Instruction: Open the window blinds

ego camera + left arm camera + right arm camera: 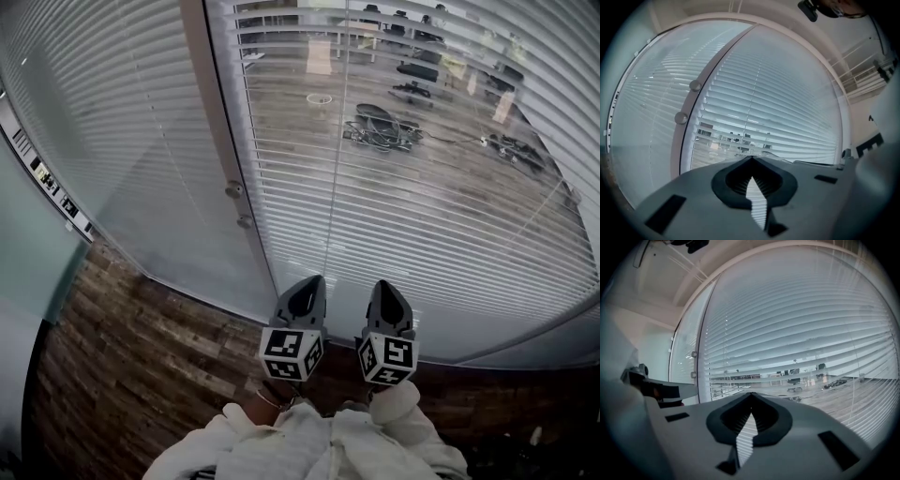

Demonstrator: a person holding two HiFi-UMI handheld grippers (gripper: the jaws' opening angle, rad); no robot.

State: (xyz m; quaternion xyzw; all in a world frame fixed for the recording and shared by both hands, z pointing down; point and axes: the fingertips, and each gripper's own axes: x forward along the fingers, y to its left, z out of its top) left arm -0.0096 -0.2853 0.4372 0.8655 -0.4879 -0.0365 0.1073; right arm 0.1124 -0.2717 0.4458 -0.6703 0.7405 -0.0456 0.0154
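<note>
White slatted blinds hang behind a glass wall in two panels. The right panel has its slats tilted partway, and a room shows through the gaps. The left panel looks closed. A thin cord runs down the right panel. My left gripper and right gripper sit side by side low in the head view, pointing at the foot of the right panel. In the left gripper view the left gripper is shut on nothing. The right gripper is likewise shut and empty.
A pale vertical frame post divides the panels and carries two round knobs, also seen as knobs in the left gripper view. Dark wood floor lies below. A greenish wall stands left. White sleeves show at the bottom.
</note>
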